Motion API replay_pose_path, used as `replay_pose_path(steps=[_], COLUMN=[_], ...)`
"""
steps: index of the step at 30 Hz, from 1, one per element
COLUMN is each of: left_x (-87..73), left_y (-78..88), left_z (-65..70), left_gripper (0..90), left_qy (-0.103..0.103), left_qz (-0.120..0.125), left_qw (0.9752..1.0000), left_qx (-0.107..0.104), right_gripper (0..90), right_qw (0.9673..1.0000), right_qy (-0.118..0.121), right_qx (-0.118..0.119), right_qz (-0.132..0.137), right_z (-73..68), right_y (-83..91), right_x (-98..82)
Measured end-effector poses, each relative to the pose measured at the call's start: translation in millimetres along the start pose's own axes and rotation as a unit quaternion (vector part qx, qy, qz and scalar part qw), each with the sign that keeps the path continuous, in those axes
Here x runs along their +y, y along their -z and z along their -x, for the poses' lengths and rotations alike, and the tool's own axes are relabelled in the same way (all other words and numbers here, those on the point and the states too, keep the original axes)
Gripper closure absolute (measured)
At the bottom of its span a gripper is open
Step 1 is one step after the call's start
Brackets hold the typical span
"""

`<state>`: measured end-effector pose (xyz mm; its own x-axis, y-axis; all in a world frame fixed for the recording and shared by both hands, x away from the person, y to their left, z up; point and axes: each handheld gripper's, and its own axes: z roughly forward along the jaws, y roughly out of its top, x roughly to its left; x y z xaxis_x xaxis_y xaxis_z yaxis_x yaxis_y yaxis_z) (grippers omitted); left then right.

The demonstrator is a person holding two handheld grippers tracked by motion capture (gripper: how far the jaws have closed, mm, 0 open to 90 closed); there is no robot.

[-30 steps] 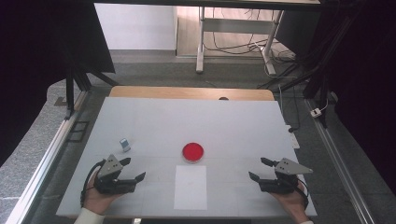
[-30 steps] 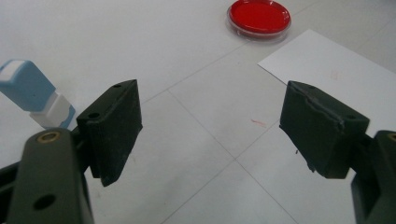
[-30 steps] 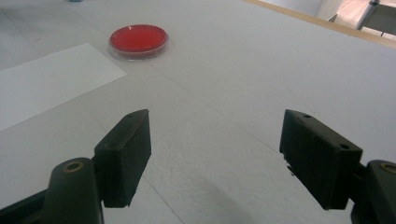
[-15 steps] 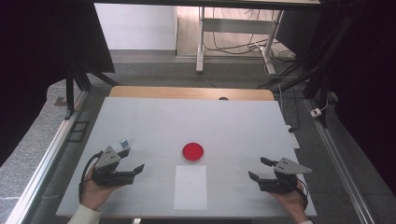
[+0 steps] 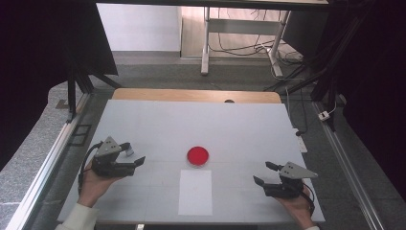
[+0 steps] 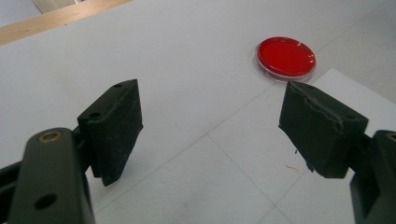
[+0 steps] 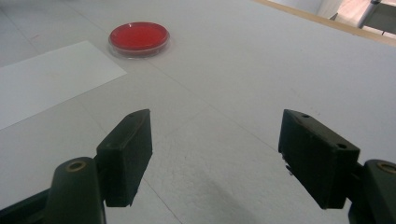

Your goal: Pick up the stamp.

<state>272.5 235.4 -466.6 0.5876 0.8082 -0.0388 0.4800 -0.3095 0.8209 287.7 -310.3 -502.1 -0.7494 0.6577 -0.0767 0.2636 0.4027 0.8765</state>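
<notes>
A round red dish (image 5: 197, 155) lies near the middle of the white table (image 5: 201, 122). A white paper sheet (image 5: 195, 191) lies just in front of it. My left gripper (image 5: 135, 164) is open and empty at the left, jaws pointing right toward the dish. Close behind it sits a small blue-and-white object (image 5: 129, 150), partly hidden. My right gripper (image 5: 263, 173) is open and empty near the front right, pointing left. Ahead of the left gripper (image 6: 210, 130) are the dish (image 6: 286, 57) and the sheet (image 6: 376, 93). The right gripper (image 7: 215, 154) faces the dish (image 7: 138, 37) and sheet (image 7: 51, 79).
A wooden strip (image 5: 191, 95) runs along the table's far edge, with a small dark spot (image 5: 229, 101) on it. Metal rails (image 5: 48, 167) flank the left side and another rail (image 5: 352, 177) the right. Cables (image 5: 311, 115) trail on the floor at the right.
My left gripper has moved away from the person and slightly right, up beside the small object. The right gripper, dish and sheet have stayed put.
</notes>
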Motion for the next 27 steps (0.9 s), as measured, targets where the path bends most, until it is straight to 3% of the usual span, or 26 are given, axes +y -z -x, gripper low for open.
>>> replay_pose_path(steps=[6,18,27], left_x=[8.6,25.5,22.2], left_y=[-1.9,-6.4,-11.4], left_z=[-16.1,-46.3,-61.1], left_gripper=[22.2,22.6,23.7], left_qy=[-0.01,-0.005,-0.01], left_qz=[-0.005,-0.018,-0.03], left_qw=[0.9999,0.9998,0.9995], left_qx=[0.004,0.01,0.01], right_gripper=[25.7,25.8,25.9], right_qw=[1.0,1.0,1.0], right_qy=[0.0,0.0,0.003], right_qx=[-0.001,-0.002,-0.002], right_qz=[-0.003,-0.003,-0.009], right_z=[0.0,-0.3,-0.6], right_y=[-1.0,-1.2,-2.4], right_x=[0.1,0.0,-0.4])
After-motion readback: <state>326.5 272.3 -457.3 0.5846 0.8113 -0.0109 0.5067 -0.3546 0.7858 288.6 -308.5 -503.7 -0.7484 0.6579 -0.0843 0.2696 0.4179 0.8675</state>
